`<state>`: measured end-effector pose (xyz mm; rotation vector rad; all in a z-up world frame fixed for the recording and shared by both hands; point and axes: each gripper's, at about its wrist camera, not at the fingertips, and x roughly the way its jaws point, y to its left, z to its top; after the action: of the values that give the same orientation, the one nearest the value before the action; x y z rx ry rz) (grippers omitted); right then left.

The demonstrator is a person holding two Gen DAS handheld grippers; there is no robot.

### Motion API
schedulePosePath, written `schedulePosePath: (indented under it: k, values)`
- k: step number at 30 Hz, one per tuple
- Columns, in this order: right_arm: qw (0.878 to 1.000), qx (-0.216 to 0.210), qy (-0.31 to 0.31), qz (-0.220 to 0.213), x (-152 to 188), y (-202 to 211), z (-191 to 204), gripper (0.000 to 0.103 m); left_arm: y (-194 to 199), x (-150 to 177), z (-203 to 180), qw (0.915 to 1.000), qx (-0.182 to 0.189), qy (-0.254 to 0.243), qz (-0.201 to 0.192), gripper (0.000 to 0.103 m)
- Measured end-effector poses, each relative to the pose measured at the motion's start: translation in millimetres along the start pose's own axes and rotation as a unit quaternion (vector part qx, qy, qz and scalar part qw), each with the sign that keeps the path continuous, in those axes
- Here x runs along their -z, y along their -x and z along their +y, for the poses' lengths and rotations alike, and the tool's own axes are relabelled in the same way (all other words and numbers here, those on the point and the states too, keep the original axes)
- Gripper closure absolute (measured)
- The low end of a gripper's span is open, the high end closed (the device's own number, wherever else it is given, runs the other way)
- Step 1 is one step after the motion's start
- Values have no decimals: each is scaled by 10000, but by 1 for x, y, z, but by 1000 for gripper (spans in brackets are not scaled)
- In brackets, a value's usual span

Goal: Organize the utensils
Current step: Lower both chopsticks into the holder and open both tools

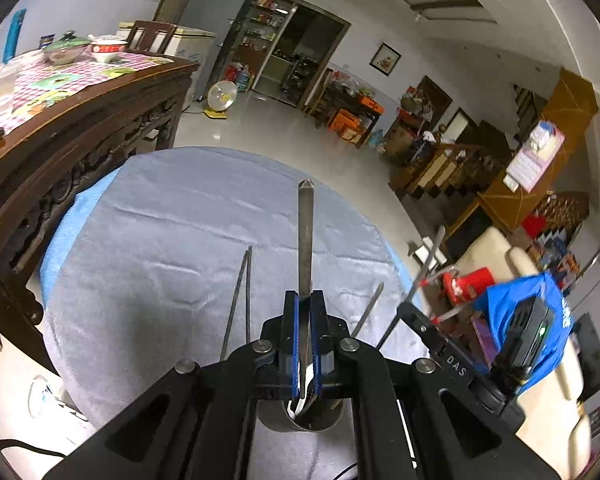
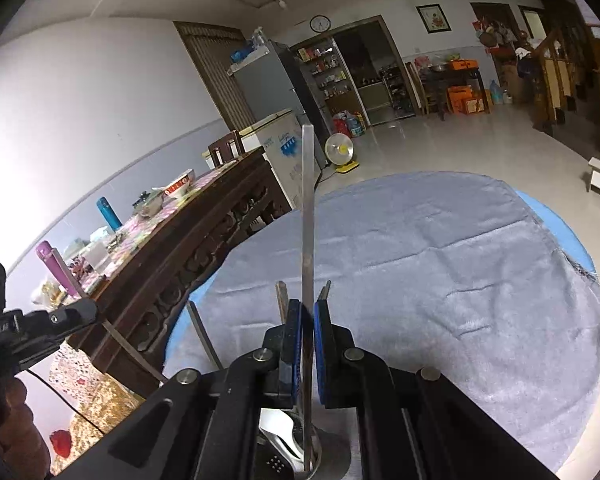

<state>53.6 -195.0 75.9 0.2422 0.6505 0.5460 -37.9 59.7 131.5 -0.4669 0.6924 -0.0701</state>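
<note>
In the left wrist view my left gripper [image 1: 305,300] is shut on a metal utensil handle [image 1: 305,236] that stands upright over a metal holder cup [image 1: 300,420] on the grey cloth. A pair of metal chopsticks [image 1: 240,296] and another handle [image 1: 366,312] lean from the cup. In the right wrist view my right gripper [image 2: 308,308] is closed around a flat steel utensil handle [image 2: 307,208] whose lower end sits in the holder cup [image 2: 296,448] with other utensils. The right gripper also shows at the right of the left wrist view [image 1: 432,320].
The round table has a grey cloth [image 2: 440,280] over blue. A carved dark wood table [image 1: 72,132] with bowls and bottles stands close on the left. A tiled floor, a fan [image 2: 339,148] and a red stool [image 1: 466,280] lie beyond.
</note>
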Motion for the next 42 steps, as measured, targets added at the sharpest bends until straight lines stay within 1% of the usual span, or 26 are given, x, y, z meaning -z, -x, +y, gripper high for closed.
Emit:
schedulePosePath:
  k: [5,12,19,25,33,38,41,42]
  values:
    - [9999,8,78,95,11,-6,0,96,-18,21,-11,9993,-218,-298,-31,98]
    - [9995,-5,169,252,23,-9,2,96,-37,40,-18,9980,-259,-547,177,98]
    - [9988,-53,272,395,34,-12,7,96,-48,55,-23,9966,-218,-679,412,98]
    - [9981,-76,283,540,42,-18,7,96,-55,62,-25,9951,-232,-762,577,98]
    - [9966,-168,267,762,52,-23,6,95,-54,62,-32,9931,-195,-966,631,98]
    - [9963,-216,214,804,53,-18,3,94,-49,61,-34,9934,-133,-937,649,97]
    - [9972,-194,159,709,51,-10,-1,94,-41,53,-32,9949,-37,-808,604,92]
    - [9975,-191,128,664,49,-6,-2,94,-36,51,-31,9954,-11,-781,547,85]
